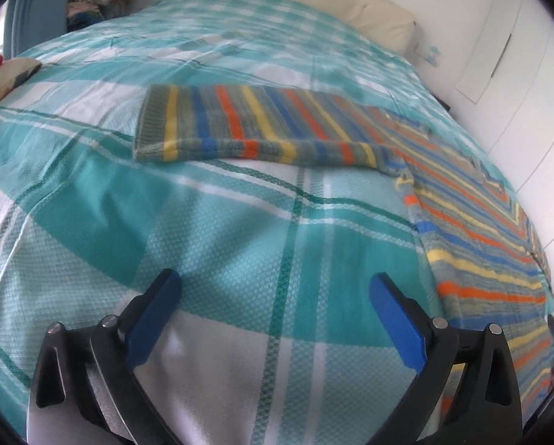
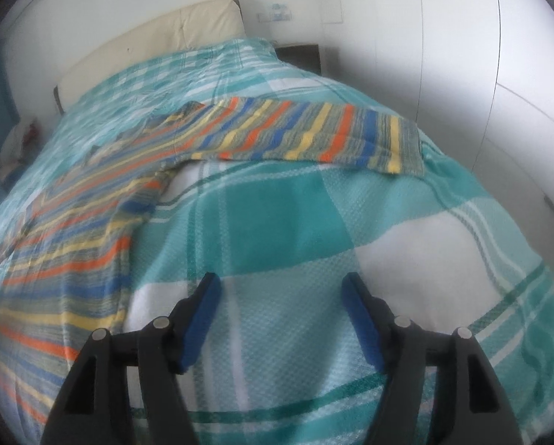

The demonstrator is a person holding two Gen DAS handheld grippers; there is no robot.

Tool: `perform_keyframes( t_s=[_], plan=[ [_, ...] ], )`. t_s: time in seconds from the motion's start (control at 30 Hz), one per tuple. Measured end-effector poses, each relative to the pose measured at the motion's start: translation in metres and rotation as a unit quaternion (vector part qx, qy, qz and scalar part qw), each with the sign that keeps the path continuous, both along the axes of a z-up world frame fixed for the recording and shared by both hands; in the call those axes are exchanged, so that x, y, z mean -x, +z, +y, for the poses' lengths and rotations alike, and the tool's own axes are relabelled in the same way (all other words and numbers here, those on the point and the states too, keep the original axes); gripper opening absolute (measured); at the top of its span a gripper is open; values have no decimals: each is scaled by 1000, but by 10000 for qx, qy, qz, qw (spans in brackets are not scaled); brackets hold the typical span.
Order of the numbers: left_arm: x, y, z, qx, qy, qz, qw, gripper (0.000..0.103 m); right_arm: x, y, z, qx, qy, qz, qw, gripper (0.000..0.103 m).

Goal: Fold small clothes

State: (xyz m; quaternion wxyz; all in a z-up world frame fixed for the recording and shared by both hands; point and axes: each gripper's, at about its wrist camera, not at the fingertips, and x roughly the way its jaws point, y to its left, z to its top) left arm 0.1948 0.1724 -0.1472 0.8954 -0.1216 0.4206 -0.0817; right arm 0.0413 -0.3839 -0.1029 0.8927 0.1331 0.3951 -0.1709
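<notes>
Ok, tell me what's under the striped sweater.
The striped sweater lies spread flat on a teal checked bedspread, which shows all around it. Whatever lies beneath the bedspread is covered, and so is the patch of bedspread directly under the sweater.

The left gripper (image 1: 273, 282) has two long fingers faced with flat, bright blue pads (image 1: 397, 324), each pad a narrow slab with squared corners. The pads sit on black arms that curve and widen towards the camera. Each arm has a second black link outside it with a long slot cut through. Round silver pin heads mark the joints, two on each side. A pale grey metal plate shows beneath the left-hand links.

The right gripper (image 2: 281, 280) has the same build: blue pads (image 2: 202, 320), black slotted links, four silver pins and a black crossbar between the arms.
</notes>
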Motion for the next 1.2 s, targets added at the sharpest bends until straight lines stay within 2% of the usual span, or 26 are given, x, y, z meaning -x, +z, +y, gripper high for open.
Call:
perform_keyframes(
  t_s=[0.1, 0.23, 0.4, 0.53, 1.2],
  plan=[
    [2, -1, -2, -43, -17, -11, 10000, 102, -1, -4, 2, 19, 12, -1, 10000, 74],
    [2, -1, -7, -175, -16, 2, 9998, 102, -5, -8, 11, 281, 102, 96, 9995, 80],
    [2, -3, -12, -393, -17, 28, 9992, 102, -5, -10, 13, 365, 138, 117, 9992, 83],
    [3, -3, -12, -397, -15, 29, 9992, 102, -9, -11, 18, 488, 182, 177, 9985, 87],
    [3, -3, -12, -416, -16, 29, 9991, 102, -11, -12, 22, 600, 195, 225, 9978, 88]
  ],
)
